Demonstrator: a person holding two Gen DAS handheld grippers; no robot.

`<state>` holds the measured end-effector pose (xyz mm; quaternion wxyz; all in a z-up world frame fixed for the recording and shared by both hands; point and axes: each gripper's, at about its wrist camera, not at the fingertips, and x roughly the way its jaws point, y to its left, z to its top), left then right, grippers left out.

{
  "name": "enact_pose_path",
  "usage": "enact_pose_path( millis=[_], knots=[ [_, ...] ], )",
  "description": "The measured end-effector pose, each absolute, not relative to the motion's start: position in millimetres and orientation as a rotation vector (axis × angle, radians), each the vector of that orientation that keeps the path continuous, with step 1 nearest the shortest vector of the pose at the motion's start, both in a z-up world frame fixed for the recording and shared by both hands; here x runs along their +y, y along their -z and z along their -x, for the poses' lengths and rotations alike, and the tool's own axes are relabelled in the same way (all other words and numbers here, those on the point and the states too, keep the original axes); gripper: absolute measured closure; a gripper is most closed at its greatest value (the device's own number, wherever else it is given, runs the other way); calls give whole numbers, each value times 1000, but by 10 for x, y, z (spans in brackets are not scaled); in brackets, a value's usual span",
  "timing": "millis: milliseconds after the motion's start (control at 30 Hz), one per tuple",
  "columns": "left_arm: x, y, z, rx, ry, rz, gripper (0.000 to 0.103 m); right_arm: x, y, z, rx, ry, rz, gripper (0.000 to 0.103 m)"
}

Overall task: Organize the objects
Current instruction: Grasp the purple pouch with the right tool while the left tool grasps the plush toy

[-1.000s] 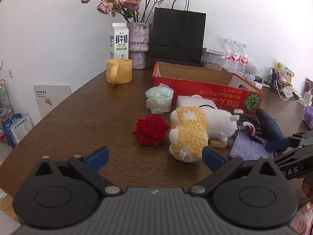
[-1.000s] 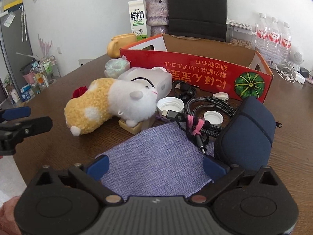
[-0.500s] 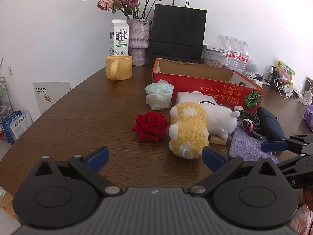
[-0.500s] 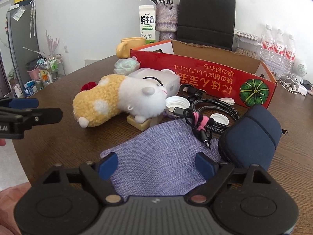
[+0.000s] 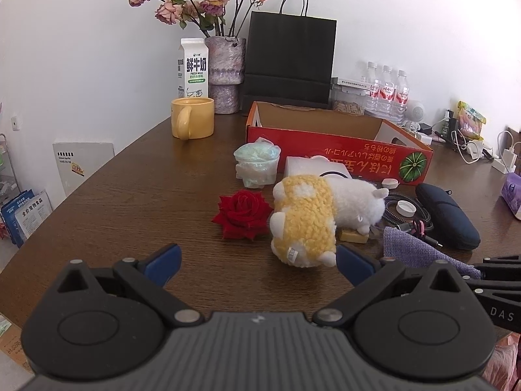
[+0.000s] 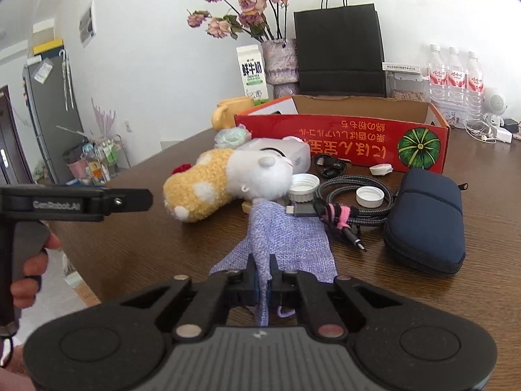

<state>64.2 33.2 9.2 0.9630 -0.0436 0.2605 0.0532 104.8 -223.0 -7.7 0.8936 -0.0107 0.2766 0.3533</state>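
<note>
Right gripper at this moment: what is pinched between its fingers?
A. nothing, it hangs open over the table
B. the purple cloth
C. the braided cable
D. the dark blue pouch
B. In the right wrist view the right gripper is closed on the near edge of the purple cloth, which bunches up into a ridge between the fingers, while the braided cable and the dark blue pouch lie untouched on the table beyond.
</note>
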Motion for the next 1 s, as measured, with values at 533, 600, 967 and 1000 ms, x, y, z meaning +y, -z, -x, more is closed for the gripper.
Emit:
enact_pose_path(
  millis=[533, 600, 967, 1000],
  knots=[
    [143, -38, -952, 551, -99, 89, 0, -2477, -297, -1089, 347, -614, -53, 100],
    [101, -44, -1009, 544, -91, 72, 0, -2500, -289, -1131, 344, -601, -53, 100],
    [-35, 46, -1325, 581, -79, 36, 27, -2559, -214, -1193, 346, -578, -69, 100],
    [-31, 66, -1352, 589, -82, 36, 30, -2561, -208, -1197, 347, -577, -71, 100]
  ],
)
